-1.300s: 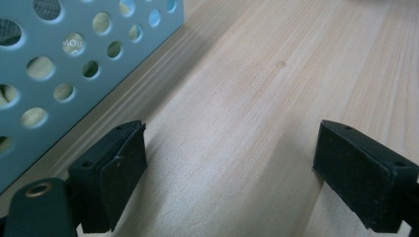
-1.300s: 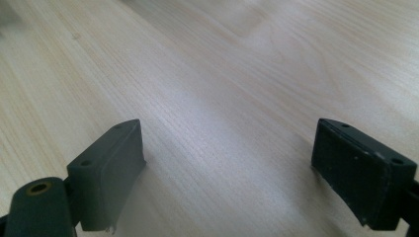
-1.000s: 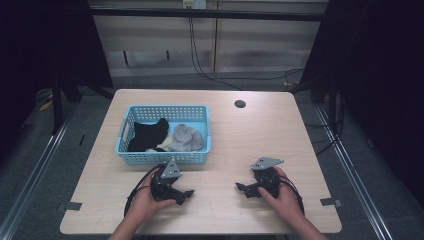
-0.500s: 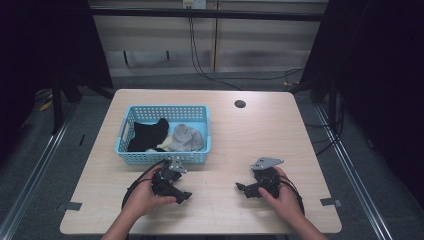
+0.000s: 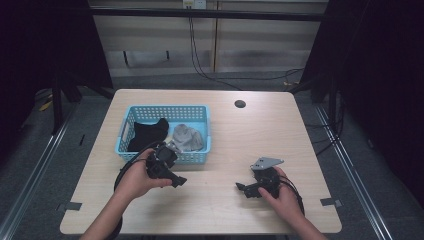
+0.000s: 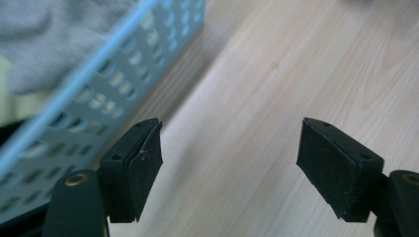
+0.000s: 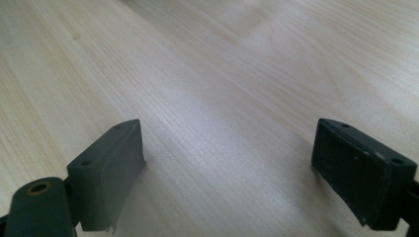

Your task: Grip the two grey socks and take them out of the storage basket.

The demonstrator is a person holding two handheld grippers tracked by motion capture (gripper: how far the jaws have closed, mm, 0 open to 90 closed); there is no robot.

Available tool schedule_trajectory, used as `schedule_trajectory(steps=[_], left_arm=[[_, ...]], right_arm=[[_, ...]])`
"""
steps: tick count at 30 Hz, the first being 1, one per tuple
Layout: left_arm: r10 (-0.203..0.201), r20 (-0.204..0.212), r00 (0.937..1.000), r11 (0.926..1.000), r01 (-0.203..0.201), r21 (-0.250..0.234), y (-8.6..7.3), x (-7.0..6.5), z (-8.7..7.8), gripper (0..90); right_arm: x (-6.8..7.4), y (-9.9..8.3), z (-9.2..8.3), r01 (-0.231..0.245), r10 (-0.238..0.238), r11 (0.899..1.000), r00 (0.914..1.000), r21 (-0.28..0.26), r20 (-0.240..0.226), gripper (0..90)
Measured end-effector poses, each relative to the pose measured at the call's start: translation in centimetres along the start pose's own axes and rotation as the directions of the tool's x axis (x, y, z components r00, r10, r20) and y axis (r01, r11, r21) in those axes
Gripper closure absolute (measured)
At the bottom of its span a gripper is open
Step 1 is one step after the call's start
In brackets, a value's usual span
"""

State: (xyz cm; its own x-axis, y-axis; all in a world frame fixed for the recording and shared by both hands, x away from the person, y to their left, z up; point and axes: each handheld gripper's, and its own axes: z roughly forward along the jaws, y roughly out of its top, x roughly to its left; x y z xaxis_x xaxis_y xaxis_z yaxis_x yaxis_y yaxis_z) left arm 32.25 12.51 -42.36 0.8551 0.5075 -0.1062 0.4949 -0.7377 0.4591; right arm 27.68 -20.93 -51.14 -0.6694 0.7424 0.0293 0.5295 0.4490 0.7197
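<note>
The grey cloth (image 5: 188, 138) in the blue basket (image 5: 200, 112) lies just beyond the left gripper (image 5: 176, 181), whose empty, parted jaws have been narrowing; the right gripper (image 5: 240, 188), jaws spread, rests farther off on the counter (image 5: 260, 130).

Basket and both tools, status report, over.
Left tool open, empty, beside the blue basket. Right tool open, empty, over bare table. Black cloth and grey cloth in basket. Nothing in the way.
</note>
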Motion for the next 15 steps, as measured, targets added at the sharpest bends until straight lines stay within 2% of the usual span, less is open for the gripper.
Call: schedule_trajectory(steps=[1,2,5,8,10,13,14,15], left_arm=[[-0.003,-0.005,1.0000,1.0000,0.003,-0.001,0.7,0.3,-0.7,24.7],[-0.003,-0.005,1.0000,1.0000,0.003,-0.001,0.7,0.3,-0.7,24.8],[-0.015,-0.012,0.9998,0.9998,0.014,-0.011,2.2,0.7,-2.0,25.1],[-0.020,-0.013,0.9997,0.9998,0.020,-0.004,2.9,1.0,-2.3,25.0],[-0.045,-0.005,0.9990,0.9990,0.045,0.004,3.4,1.5,-2.3,25.0],[-0.070,-0.018,0.9974,0.9973,0.071,0.020,4.4,2.7,-2.1,25.1],[-0.070,-0.018,0.9974,0.9973,0.071,0.020,4.4,2.7,-2.1,25.0],[-0.087,-0.028,0.9958,0.9960,0.088,0.016,4.9,3.2,-2.0,25.1]], right_arm=[[0.0,0.0,0.0,0.000,0.000,1.000,1.0000,0.000,0.000,12.1],[0.0,0.0,0.0,0.000,0.000,1.000,1.0000,0.000,0.000,12.1],[0.0,0.0,0.0,0.000,0.000,1.000,1.0000,0.000,0.000,12.1],[0.0,0.0,0.0,0.000,0.000,1.000,1.0000,0.000,0.000,12.1],[0.0,0.0,0.0,0.000,0.000,1.000,1.0000,0.000,0.000,12.1],[0.0,0.0,0.0,0.000,0.000,1.000,1.0000,0.000,0.000,12.1],[0.0,0.0,0.0,0.000,0.000,1.000,1.0000,0.000,0.000,12.1],[0.0,0.0,0.0,-0.003,0.003,1.000,1.0000,-0.001,0.000,12.1]])
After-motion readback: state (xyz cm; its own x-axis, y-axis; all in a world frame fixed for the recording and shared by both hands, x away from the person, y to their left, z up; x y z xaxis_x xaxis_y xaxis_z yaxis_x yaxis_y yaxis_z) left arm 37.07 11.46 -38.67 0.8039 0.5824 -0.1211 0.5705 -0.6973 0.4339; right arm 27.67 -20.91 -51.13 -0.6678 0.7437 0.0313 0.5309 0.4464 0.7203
